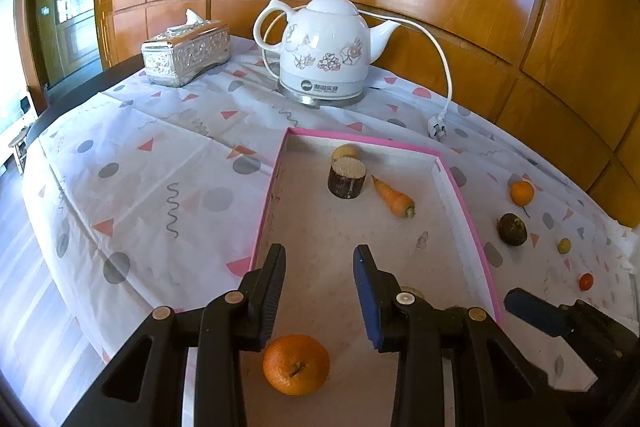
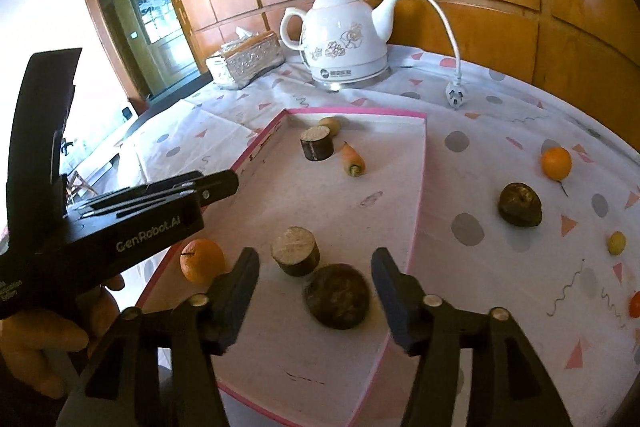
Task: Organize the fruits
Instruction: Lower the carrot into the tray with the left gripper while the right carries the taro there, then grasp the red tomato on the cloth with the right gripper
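Note:
A pink-rimmed white tray lies on the patterned cloth. In it are an orange, a carrot, a far dark cut stump, a small tan fruit, a near cut stump and a dark round fruit. My left gripper is open, above the orange. My right gripper is open, over the dark round fruit. On the cloth right of the tray lie an orange, a dark fruit, a small yellow fruit and a small red fruit.
A white electric kettle stands at the back, its cord and plug on the cloth. A silver tissue box is back left. Wooden wall panels stand behind the table.

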`<state>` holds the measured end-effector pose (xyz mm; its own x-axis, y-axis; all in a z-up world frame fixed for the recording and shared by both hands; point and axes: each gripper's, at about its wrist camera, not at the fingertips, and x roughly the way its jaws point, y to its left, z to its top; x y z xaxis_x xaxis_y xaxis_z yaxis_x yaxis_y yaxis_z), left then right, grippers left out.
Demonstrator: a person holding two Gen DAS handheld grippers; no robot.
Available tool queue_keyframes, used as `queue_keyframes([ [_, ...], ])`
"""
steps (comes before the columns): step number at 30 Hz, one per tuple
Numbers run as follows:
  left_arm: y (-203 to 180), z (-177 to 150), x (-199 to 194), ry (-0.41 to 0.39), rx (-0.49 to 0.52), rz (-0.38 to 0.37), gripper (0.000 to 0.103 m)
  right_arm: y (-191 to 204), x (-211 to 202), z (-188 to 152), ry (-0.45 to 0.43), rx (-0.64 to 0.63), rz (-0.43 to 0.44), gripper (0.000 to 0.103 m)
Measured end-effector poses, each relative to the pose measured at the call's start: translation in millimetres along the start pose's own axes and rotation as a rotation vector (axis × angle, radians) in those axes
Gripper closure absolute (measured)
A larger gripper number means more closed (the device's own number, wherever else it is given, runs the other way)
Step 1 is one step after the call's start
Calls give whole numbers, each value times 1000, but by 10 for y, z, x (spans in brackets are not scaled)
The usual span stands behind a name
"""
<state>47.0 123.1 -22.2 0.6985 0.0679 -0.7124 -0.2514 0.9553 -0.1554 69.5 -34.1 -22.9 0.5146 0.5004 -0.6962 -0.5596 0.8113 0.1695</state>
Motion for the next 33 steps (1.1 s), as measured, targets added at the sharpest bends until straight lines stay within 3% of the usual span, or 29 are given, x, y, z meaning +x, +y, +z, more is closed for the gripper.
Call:
queue_keyframes([
  [33, -746, -236, -94, 31, 192, -118, 67, -948, -515, -426, -73, 285, -238, 43],
])
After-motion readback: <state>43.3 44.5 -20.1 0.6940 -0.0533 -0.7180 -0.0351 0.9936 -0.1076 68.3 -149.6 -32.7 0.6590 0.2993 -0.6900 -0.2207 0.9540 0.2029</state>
